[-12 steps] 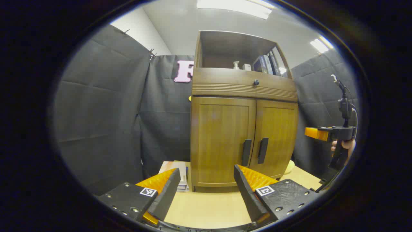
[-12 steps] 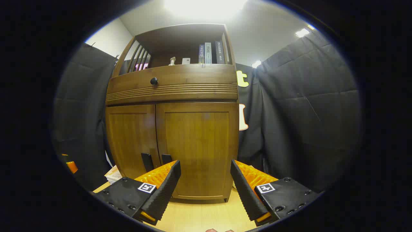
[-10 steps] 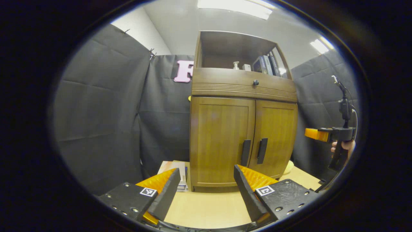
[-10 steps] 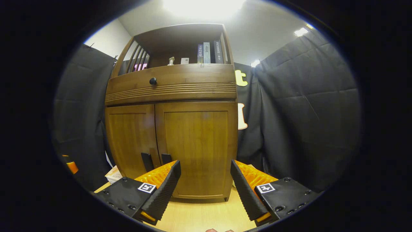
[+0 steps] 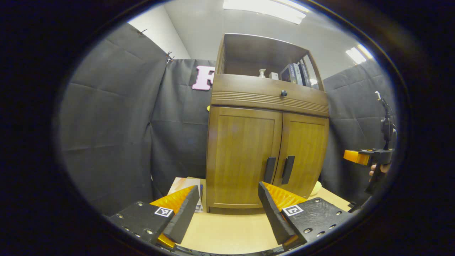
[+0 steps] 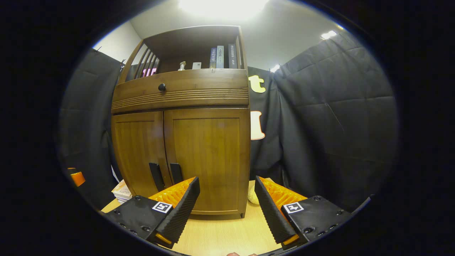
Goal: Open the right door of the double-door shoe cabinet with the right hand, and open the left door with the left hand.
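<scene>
The shoe cabinet (image 5: 266,142) stands on a light wooden table (image 5: 227,231), against the black cloth wall. Both doors are closed. The left door (image 5: 241,156) and the right door (image 5: 305,153) meet in the middle, and each has a dark upright handle near this line: the left handle (image 5: 269,170) and the right handle (image 5: 287,169) are just beside each other. Above the doors there is a drawer with a small round knob (image 5: 283,93), and over it an open shelf with some books (image 5: 295,73) and a small bottle (image 5: 262,73).

The left gripper (image 5: 227,209) is wide open and holds nothing; it is above the table, in front of the left door and apart from it. The right gripper (image 6: 226,204) is also wide open and empty, in front of the right door (image 6: 209,160), not touching it. In the left gripper view the right gripper (image 5: 355,156) is seen far at the right side, held by a hand (image 5: 377,170).

A pile of books (image 5: 186,186) lies on the table beside the left side of the cabinet, and a pale yellow thing (image 6: 253,198) lies near its right bottom corner; I cannot tell what this is
</scene>
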A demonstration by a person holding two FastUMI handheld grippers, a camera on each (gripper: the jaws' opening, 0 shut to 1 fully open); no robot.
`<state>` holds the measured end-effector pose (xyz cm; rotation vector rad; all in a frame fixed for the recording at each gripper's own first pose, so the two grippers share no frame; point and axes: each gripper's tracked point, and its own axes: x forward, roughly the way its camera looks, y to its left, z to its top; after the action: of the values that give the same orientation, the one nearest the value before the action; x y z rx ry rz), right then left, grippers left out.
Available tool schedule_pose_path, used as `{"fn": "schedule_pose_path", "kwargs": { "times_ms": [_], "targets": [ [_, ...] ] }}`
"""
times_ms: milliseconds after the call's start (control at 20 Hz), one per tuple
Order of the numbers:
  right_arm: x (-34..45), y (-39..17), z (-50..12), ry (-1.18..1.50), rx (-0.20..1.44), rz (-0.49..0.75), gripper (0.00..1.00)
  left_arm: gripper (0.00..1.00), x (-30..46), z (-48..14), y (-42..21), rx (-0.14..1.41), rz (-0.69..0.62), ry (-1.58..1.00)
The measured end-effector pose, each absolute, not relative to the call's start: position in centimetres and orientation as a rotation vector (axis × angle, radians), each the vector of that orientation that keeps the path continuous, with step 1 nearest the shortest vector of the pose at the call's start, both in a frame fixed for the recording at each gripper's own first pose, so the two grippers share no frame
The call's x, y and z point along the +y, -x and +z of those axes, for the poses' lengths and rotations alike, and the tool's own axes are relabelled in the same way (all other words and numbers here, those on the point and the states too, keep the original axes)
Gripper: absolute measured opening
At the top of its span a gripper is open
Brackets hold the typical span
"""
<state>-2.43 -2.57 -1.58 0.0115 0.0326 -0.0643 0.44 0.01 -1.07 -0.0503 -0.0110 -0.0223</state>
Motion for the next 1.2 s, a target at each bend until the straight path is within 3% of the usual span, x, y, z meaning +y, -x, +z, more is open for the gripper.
{"fn": "schedule_pose_path", "kwargs": {
  "times_ms": [600,1200],
  "targets": [
    [-0.8,1.2,-1.5,-0.038,0.056,-0.036,0.97,0.96,2.3,-7.2,2.0,0.044,0.091,0.071],
    [6.0,-5.0,0.0,-0.057,0.028,0.089,0.94,0.96,8.0,-9.8,7.4,0.082,0.275,0.134]
  ]
}}
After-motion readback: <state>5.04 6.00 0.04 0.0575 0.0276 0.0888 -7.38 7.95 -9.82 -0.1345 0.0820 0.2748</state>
